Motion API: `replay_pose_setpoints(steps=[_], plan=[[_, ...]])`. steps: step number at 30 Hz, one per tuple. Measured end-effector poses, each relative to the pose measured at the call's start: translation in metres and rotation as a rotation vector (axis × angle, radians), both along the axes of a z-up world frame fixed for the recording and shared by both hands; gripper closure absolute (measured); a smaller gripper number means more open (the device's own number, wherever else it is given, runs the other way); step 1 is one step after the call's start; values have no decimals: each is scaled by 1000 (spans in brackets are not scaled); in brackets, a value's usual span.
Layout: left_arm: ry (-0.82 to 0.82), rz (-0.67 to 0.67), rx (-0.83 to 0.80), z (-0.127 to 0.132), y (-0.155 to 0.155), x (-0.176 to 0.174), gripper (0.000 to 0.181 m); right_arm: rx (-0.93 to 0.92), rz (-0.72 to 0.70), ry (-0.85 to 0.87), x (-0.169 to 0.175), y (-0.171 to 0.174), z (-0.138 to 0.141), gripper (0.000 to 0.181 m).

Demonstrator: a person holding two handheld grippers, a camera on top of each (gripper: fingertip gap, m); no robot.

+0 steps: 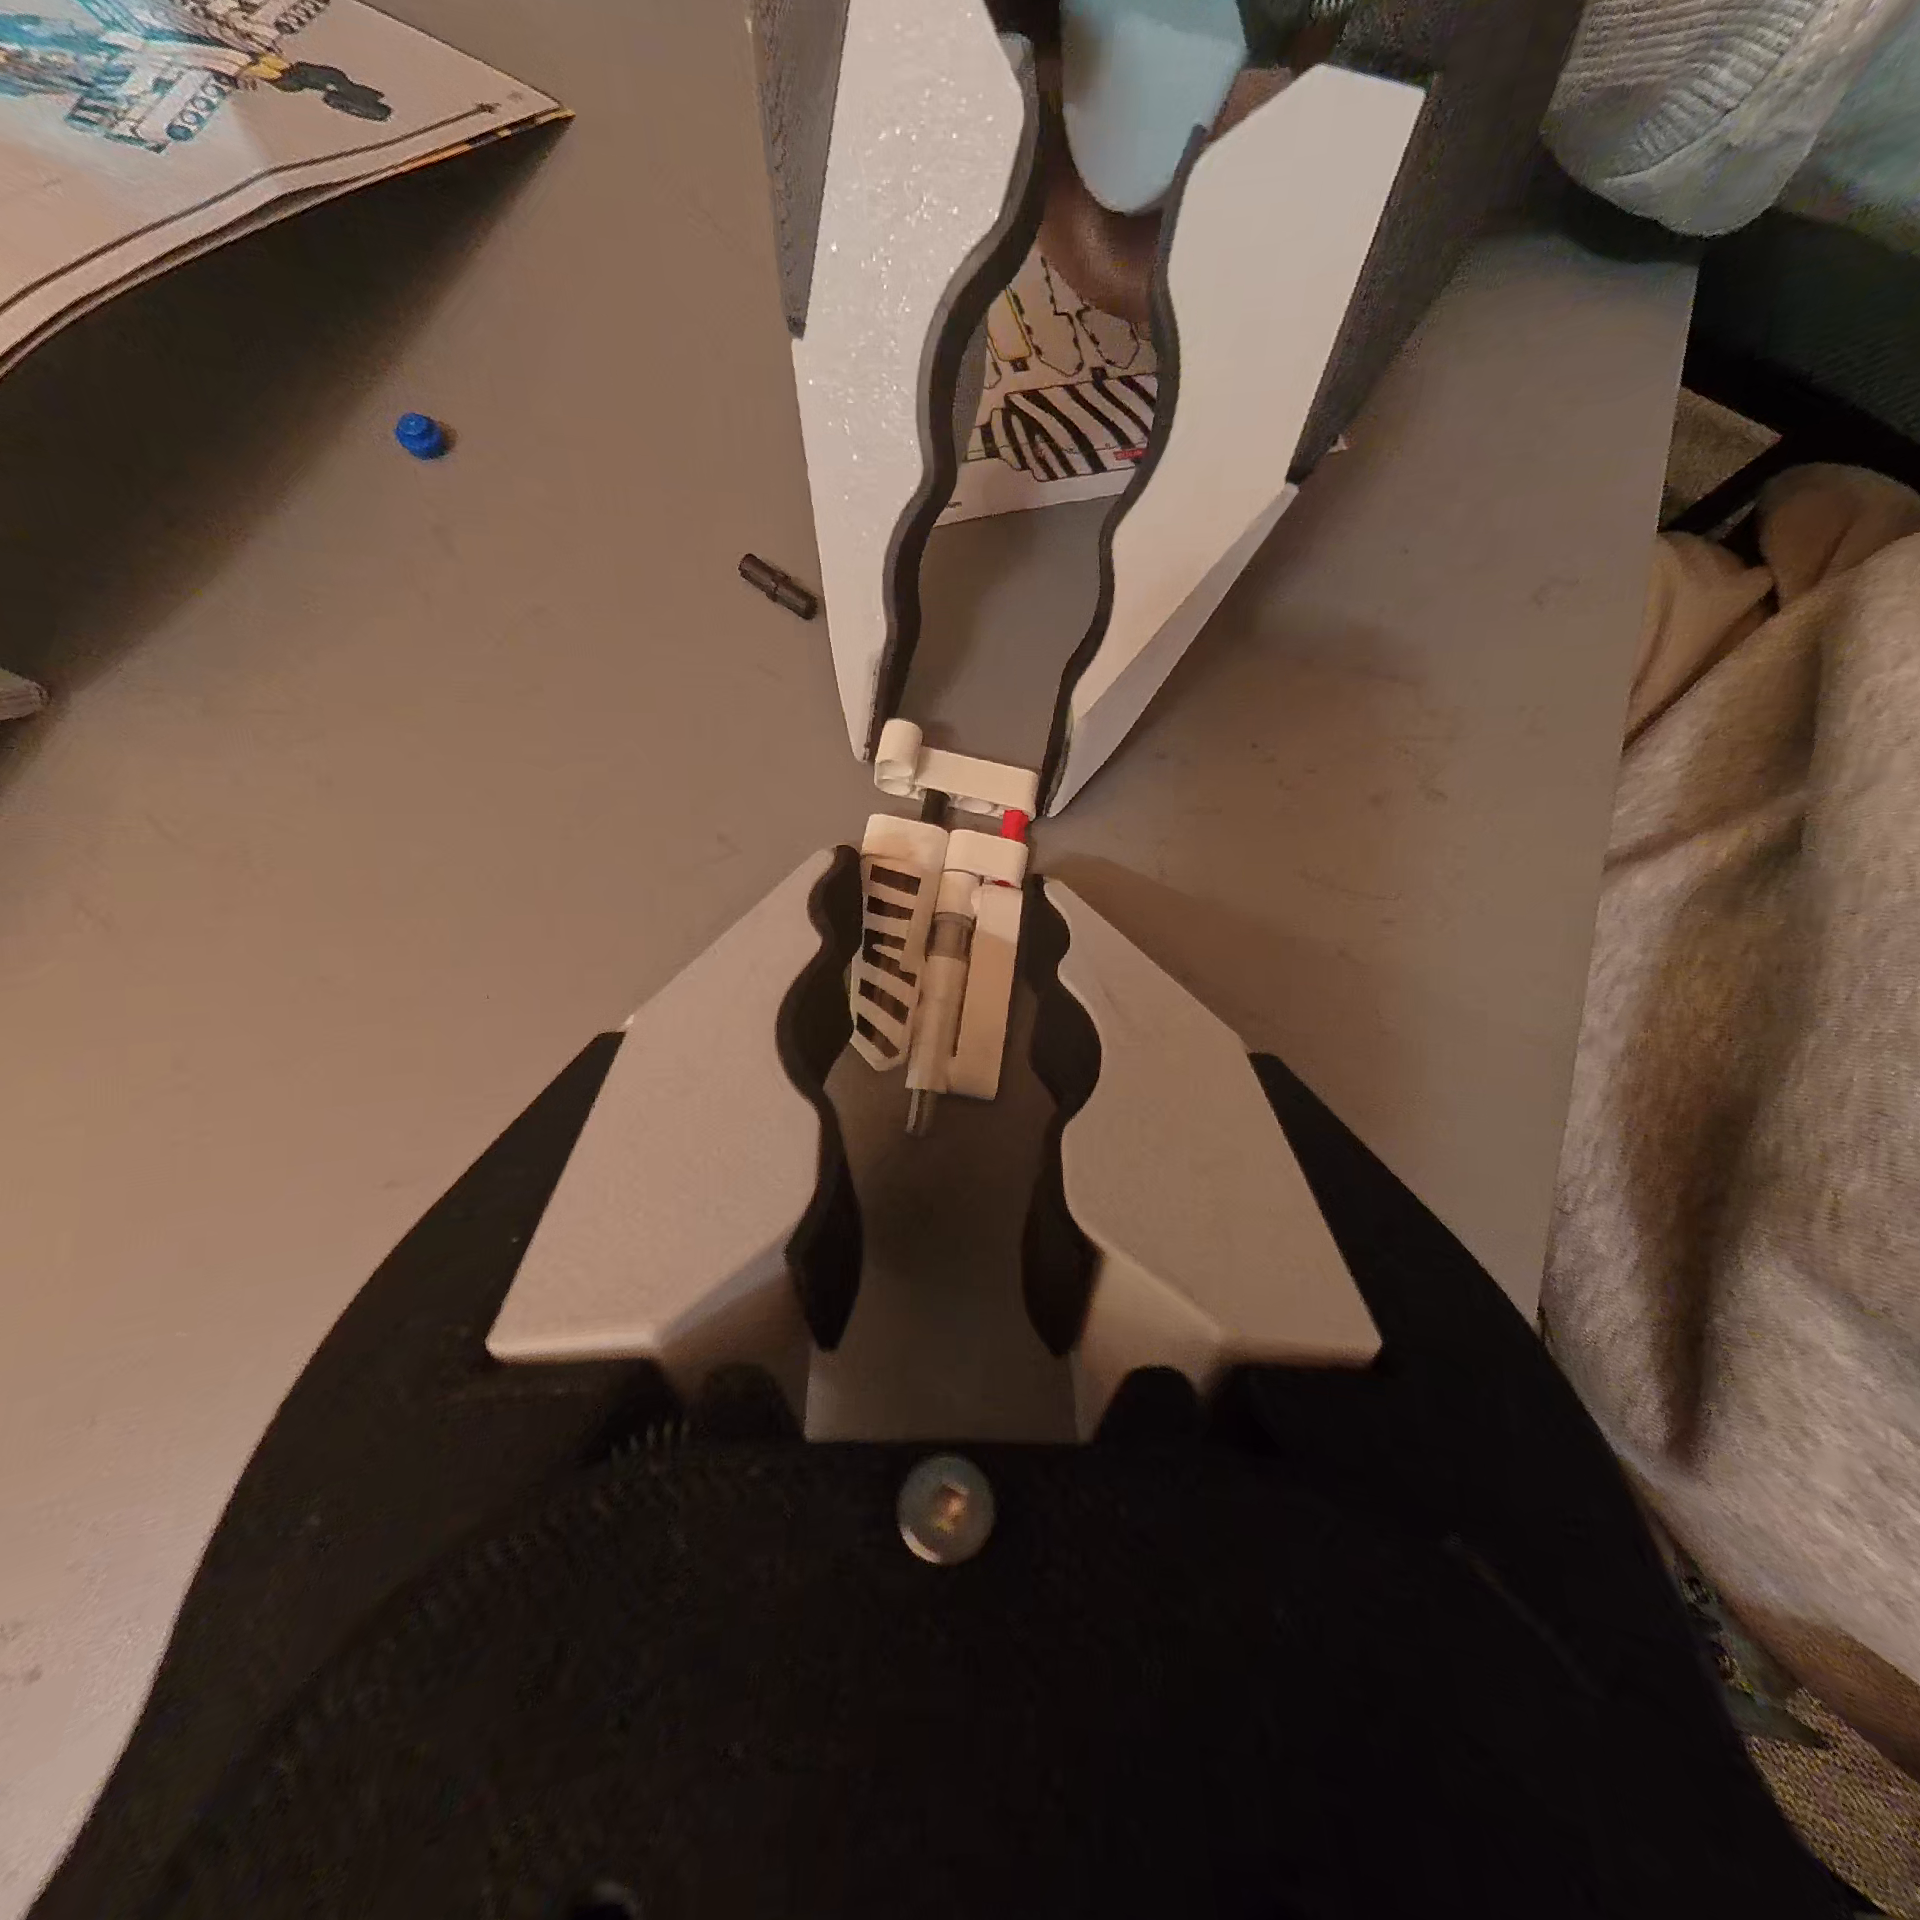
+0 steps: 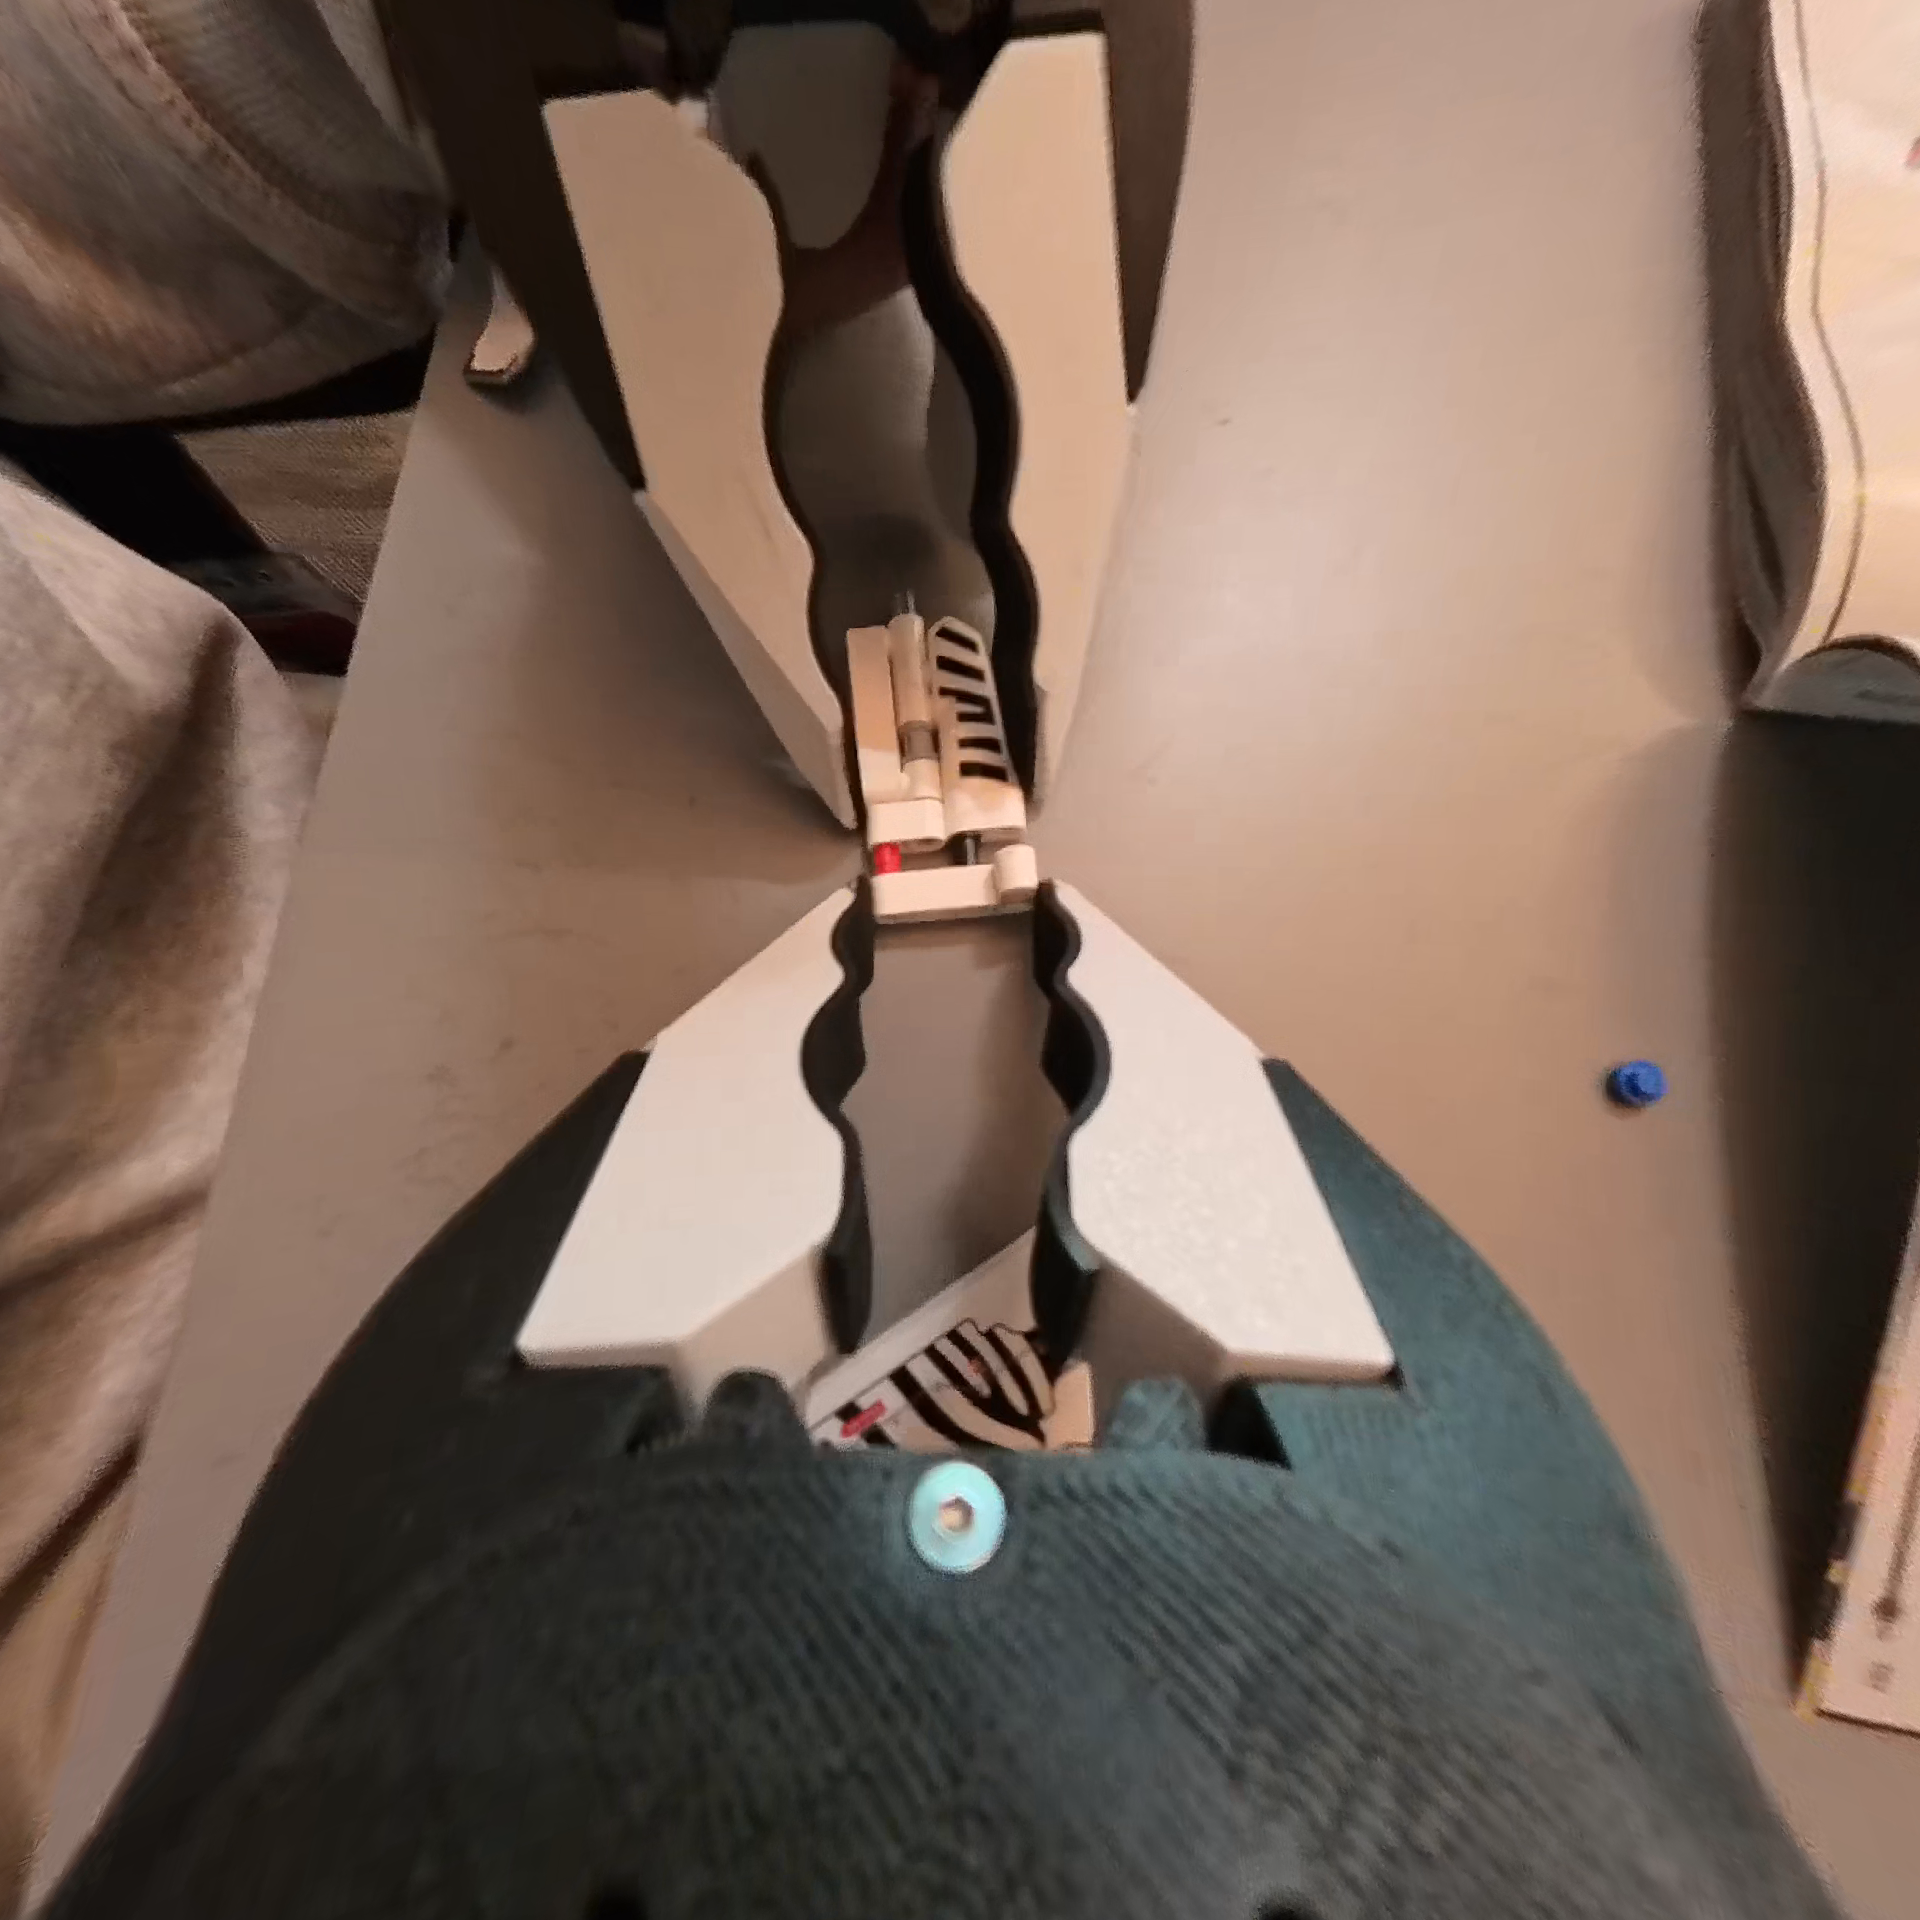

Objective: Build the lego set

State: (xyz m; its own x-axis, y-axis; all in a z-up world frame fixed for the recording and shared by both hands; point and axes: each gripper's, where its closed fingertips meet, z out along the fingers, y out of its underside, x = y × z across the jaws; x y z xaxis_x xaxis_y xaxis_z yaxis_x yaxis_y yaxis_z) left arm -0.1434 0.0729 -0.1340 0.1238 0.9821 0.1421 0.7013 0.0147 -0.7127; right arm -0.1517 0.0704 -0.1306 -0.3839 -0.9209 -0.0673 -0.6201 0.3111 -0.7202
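Observation:
My left gripper is shut on a small white Lego assembly that has a black-striped panel, a pale axle and a red pin at its front end. My right gripper faces it tip to tip and is shut on a short white beam piece, which is pressed against the assembly's front. The right wrist view shows the same: the right gripper holds the white beam piece, and the left gripper holds the striped assembly. Both are just above the grey table.
A blue round stud and a black pin lie loose on the table. The instruction booklet is at the far left. A striped sticker sheet lies under the right gripper. A person's pale clothing borders the table edge. Both grippers' tips are close together, under 4 cm apart. The blue round stud is about 10 cm from my right fingertips. The right camera catches it too, in the right wrist view.

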Motion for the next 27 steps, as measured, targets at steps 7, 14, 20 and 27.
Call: replay_pose_setpoints(steps=[7, 14, 20, 27], plan=[[0, 0, -1, 0, 0, 0, 150, -83, 18, 2, 1, 0, 0, 151], [0, -3, 12, 0, 0, 0, 150, -92, 8, -12, 0, 1, 1, 151], [1, -3, 0, 0, 0, 0, 150, 85, -86, -76, 0, 1, 2, 151], [4, -5, -18, 0, 0, -1, 150, 178, -107, -99, -1, 1, 4, 150]])
